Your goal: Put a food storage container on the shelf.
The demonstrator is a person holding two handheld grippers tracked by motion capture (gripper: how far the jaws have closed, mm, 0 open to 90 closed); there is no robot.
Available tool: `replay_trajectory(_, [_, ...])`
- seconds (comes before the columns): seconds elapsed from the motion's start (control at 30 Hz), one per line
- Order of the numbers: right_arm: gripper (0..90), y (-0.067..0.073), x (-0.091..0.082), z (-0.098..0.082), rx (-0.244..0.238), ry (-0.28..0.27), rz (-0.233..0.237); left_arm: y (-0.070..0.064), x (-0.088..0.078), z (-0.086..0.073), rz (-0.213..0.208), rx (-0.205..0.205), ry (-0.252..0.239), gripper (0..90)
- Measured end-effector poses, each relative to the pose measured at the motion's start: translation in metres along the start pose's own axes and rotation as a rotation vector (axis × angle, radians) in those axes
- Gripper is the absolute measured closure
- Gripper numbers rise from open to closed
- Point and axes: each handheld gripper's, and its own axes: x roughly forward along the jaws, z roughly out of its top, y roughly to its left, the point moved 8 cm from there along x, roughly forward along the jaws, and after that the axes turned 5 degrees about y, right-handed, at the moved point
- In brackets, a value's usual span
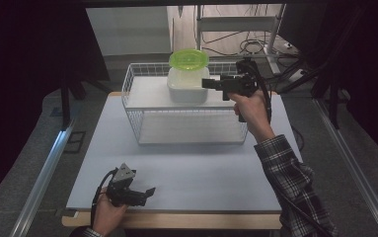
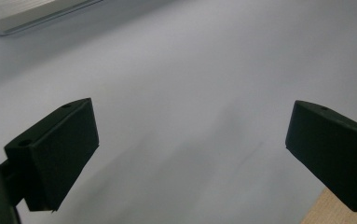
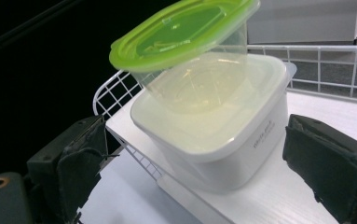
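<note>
Pale blue-grey tabletop (image 1: pixel 176 168): fills the centre and lower half of the high view, wooden edge along the bottom.

White wire rack with a white shelf board (image 1: pixel 147 94): upper centre of the high view, standing on the table's far half. Two levels; the lower one looks bare.

White square plastic container with a translucent lid (image 1: pixel 188 85): on the rack's top shelf, upper centre. In the right gripper view it sits mid-frame (image 3: pixel 213 135), between the jaws but touching neither.

Clear plastic tub with a lime-green lid (image 1: pixel 189 59): resting on the white container's lid, tilted, green lid leaning toward the upper left in the right gripper view (image 3: pixel 185 32). Looks loosely seated.

Right gripper (image 1: pixel 207 83): upper right of centre in the high view, level with the top shelf, pointing at the white container's side. Jaws spread wide, wider than the container, holding nothing.

Left gripper (image 1: pixel 149 191): lower left of the high view, low over the table near its front edge. Jaws wide apart in its own view, bare table between them.

Progress, as judged: approach to the stacked containers is nearly done; nothing gripped yet. Left: advance the jaws around the white container, close, lift it off the shelf without shedding the tilted tub.
</note>
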Motion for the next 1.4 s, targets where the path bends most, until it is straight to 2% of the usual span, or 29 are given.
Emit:
replay_trajectory(0.67, [5.7, 0.001, -0.011, -0.04, -0.099, 0.035, -0.013, -0.001, 0.0, 0.001, -0.017, -0.003, -0.012, 2.2])
replay_trajectory(1.17, [4.3, -0.001, -0.014, -0.075, -0.18, 0.054, -0.049, -0.002, 0.0, 0.001, -0.027, -0.004, -0.018, 2.2])
replay_trajectory(1.4, [3.6, -0.002, -0.01, -0.092, -0.222, 0.077, -0.092, -0.002, 0.0, 0.001, -0.03, -0.002, -0.014, 2.2])
